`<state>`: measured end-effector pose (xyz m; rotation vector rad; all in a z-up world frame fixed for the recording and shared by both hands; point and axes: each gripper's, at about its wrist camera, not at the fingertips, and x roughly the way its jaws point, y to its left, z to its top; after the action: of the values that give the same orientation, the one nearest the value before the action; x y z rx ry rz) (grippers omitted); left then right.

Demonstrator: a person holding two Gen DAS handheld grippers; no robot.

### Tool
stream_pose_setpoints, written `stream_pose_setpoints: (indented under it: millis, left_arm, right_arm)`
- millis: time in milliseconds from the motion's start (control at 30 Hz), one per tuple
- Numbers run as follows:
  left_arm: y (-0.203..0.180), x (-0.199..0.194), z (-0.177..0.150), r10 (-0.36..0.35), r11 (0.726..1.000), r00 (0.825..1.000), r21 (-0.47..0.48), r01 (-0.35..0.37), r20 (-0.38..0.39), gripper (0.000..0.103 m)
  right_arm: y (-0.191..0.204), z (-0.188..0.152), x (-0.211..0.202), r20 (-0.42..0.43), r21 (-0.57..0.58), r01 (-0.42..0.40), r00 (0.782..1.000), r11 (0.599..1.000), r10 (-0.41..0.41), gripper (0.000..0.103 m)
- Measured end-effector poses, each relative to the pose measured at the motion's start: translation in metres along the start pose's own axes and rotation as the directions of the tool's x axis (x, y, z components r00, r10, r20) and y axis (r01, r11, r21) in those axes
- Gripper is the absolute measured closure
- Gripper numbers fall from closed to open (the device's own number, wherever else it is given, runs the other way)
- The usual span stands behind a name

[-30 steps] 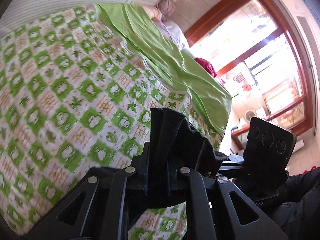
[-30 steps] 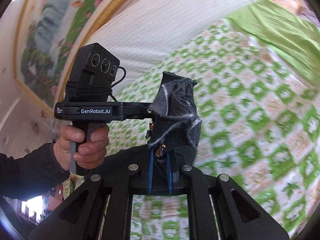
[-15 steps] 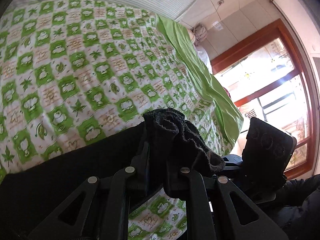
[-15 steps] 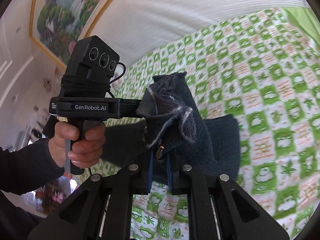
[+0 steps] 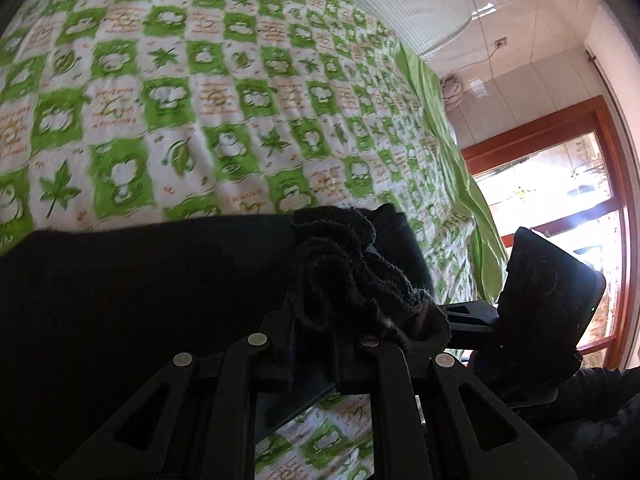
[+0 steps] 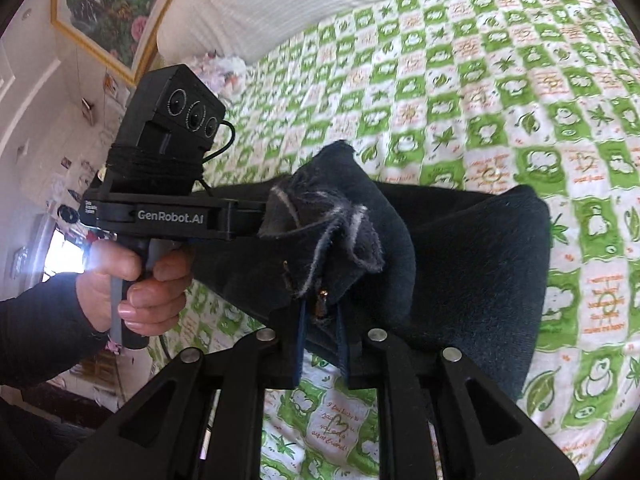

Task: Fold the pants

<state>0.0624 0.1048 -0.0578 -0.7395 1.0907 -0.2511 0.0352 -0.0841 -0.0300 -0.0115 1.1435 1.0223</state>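
Observation:
Dark pants lie across the green-and-white checked bed cover. One bunched edge of them stands up between the fingers of my left gripper, which is shut on it. In the right wrist view another bunched, frayed edge of the pants rises from my right gripper. Its jaws are opening, with the cloth still between the blue pads. Both grippers sit close side by side, low over the bed. A hand holds the left device's handle.
A plain green sheet covers the bed's far side. A striped white headboard runs along the top, with a framed painting on the wall. A wood-framed window lies beyond the bed.
Both grippers came down toward the bed with the pants edges in them. The dark cloth now lies spread over the cover below them. The right pads stand slightly wider apart.

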Motion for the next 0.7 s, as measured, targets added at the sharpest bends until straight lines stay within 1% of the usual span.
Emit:
stream_pose_setpoints:
  millis: [200, 300, 367, 433, 467, 500, 567, 633, 700]
  left_arm:
    - [0.018, -0.008, -0.017, 0.006, 0.998, 1.0, -0.06, -0.005, 0.012, 0.092]
    - [0.024, -0.014, -0.023, 0.008, 0.995, 1.0, -0.095, -0.005, 0.025, 0.091]
    - [0.027, -0.019, -0.027, 0.014, 0.993, 0.999, -0.115, -0.01, 0.036, 0.088]
    - [0.029, -0.026, -0.032, 0.02, 0.991, 0.999, -0.13, -0.013, 0.051, 0.088]
    - [0.031, -0.029, -0.034, 0.023, 0.991, 0.998, -0.136, -0.015, 0.055, 0.086]
    - [0.032, -0.033, -0.037, 0.029, 0.989, 0.998, -0.145, -0.02, 0.061, 0.082]
    - [0.034, -0.04, -0.043, 0.051, 0.986, 0.996, -0.164, -0.038, 0.076, 0.078]
    - [0.035, -0.045, -0.046, 0.058, 0.982, 0.994, -0.182, -0.039, 0.098, 0.077]
    - [0.038, -0.054, -0.054, 0.061, 0.977, 0.99, -0.212, -0.033, 0.127, 0.072]
  right_arm:
    - [0.003, -0.002, 0.013, -0.052, -0.008, -0.013, 0.999, 1.0, 0.012, 0.081]
    - [0.004, -0.002, 0.019, -0.074, -0.012, -0.026, 0.997, 1.0, 0.025, 0.071]
    - [0.007, -0.003, 0.023, -0.09, -0.015, -0.043, 0.995, 0.999, 0.041, 0.061]
    - [0.011, -0.003, 0.025, -0.094, -0.032, -0.043, 0.995, 0.999, 0.04, 0.058]
    - [0.014, -0.002, 0.026, -0.099, -0.04, -0.044, 0.994, 0.998, 0.04, 0.057]
    - [0.015, -0.002, 0.028, -0.103, -0.045, -0.046, 0.994, 0.998, 0.041, 0.057]
    - [0.02, 0.0, 0.03, -0.11, -0.052, -0.052, 0.993, 0.997, 0.046, 0.057]
    - [0.023, 0.004, 0.031, -0.111, -0.06, -0.061, 0.992, 0.996, 0.055, 0.057]
    - [0.027, 0.008, 0.032, -0.108, -0.069, -0.067, 0.992, 0.995, 0.059, 0.057]
